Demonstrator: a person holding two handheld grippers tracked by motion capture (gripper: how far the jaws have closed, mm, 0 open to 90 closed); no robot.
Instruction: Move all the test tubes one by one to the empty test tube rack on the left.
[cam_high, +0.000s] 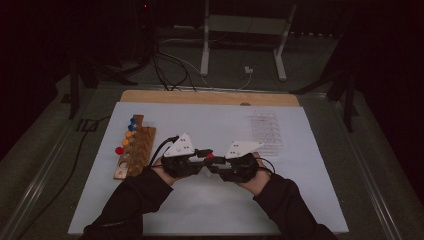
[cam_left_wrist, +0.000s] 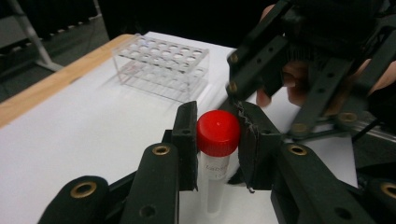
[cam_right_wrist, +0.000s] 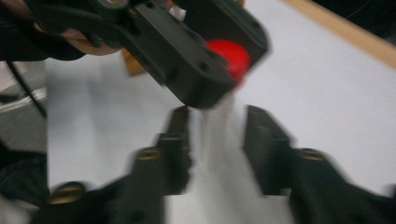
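The left tool (cam_left_wrist: 218, 140) pinches the red-capped tube (cam_left_wrist: 217, 135) by its cap; the right tool (cam_right_wrist: 217, 140) spreads around its body.

Setting: dim laboratory bench. White sheet-covered surface (cam_high: 210, 210) carries a clear plastic multi-hole tube rack (cam_left_wrist: 161, 65), a wooden block rack with coloured-capped tubes (cam_high: 134, 147), and a red-capped clear sample tube (cam_left_wrist: 217, 140). Cables and a metal stand behind.

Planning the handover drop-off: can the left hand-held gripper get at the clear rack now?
Probably yes: the white mat between the left hand-held gripper and clear rack lies bare; the gripper already clamps the red-capped tube.
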